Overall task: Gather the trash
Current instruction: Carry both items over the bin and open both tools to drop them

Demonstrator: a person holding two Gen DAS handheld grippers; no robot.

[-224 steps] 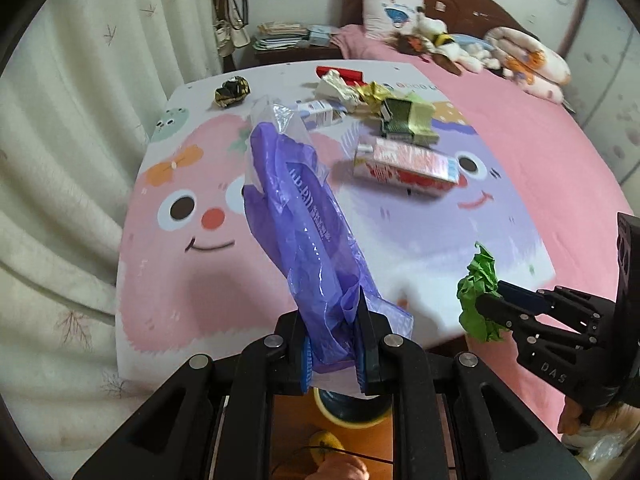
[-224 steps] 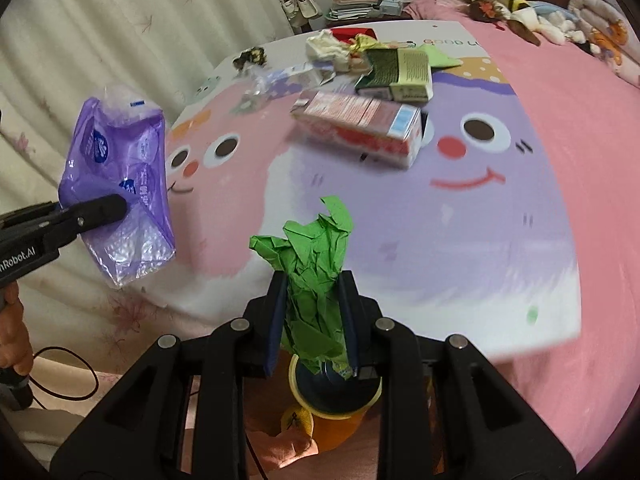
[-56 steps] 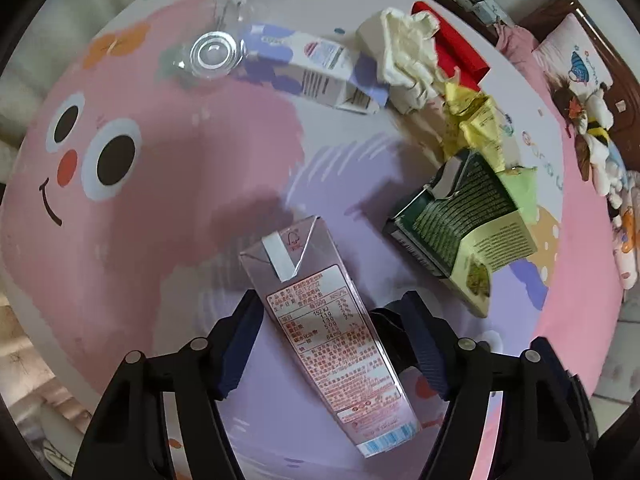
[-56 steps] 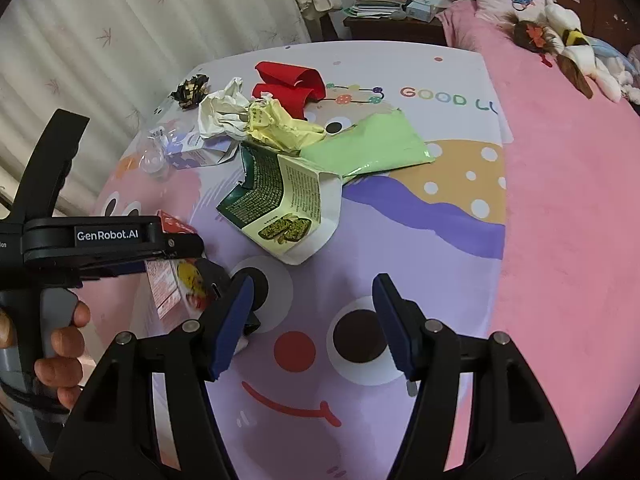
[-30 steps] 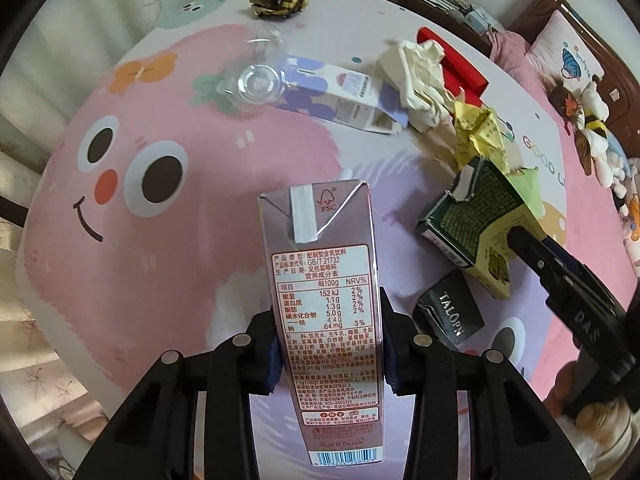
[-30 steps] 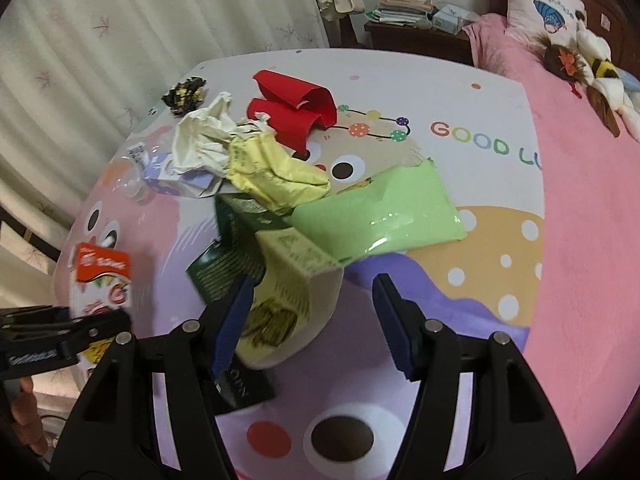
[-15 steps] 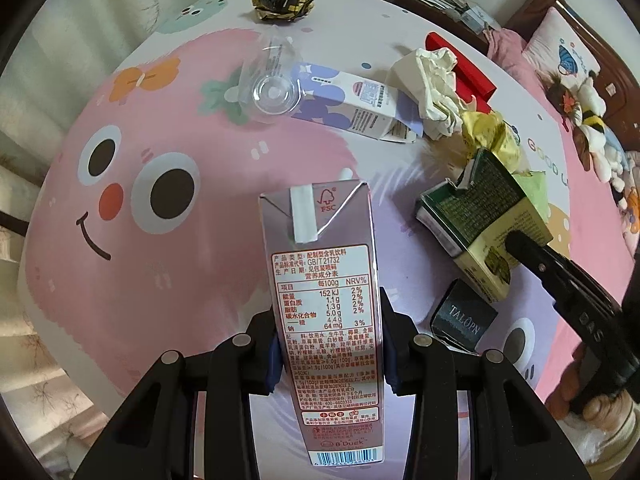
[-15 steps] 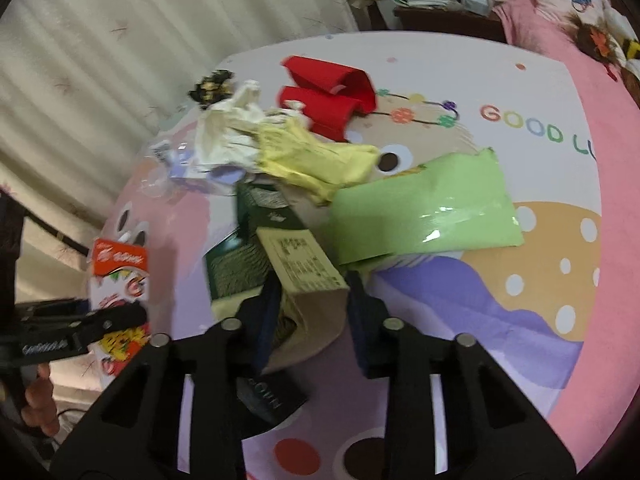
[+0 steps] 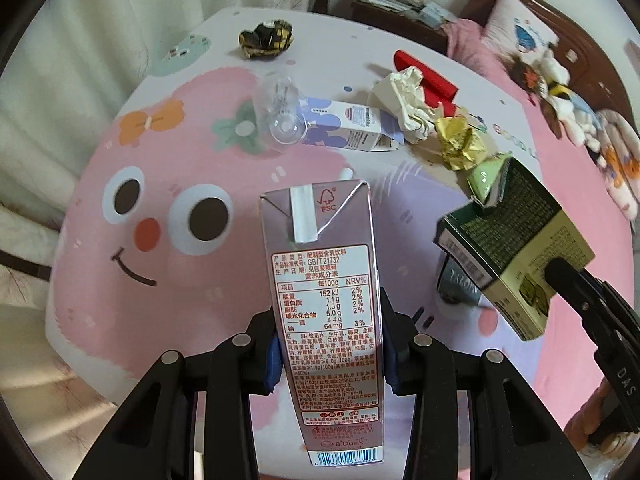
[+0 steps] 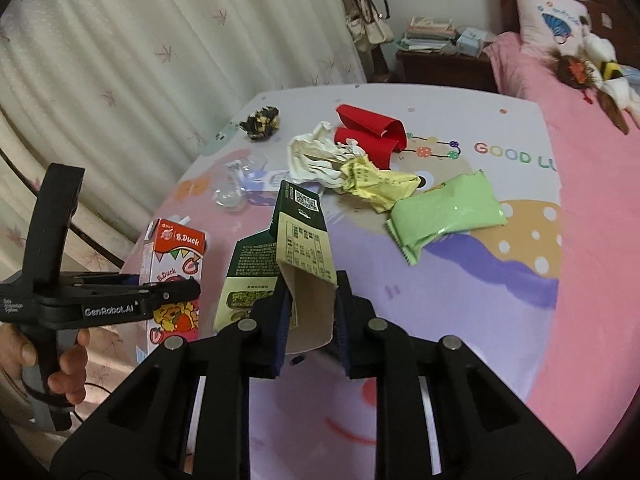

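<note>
Lifting both items clear of the table (image 9: pixel 168 320): pink drink carton (image 9: pixel 326 312) is clamped upright in the left gripper (image 9: pixel 328 354); torn green box (image 10: pixel 296 256) is pinched by its flap as the right gripper (image 10: pixel 312 320) jaws close, presumably for binning.

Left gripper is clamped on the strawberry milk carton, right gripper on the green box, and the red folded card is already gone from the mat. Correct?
Not quite. The left gripper does hold the milk carton, and the right gripper's jaws are closing on the green box. But the red folded card is on the mat, as the right wrist view shows.
</note>
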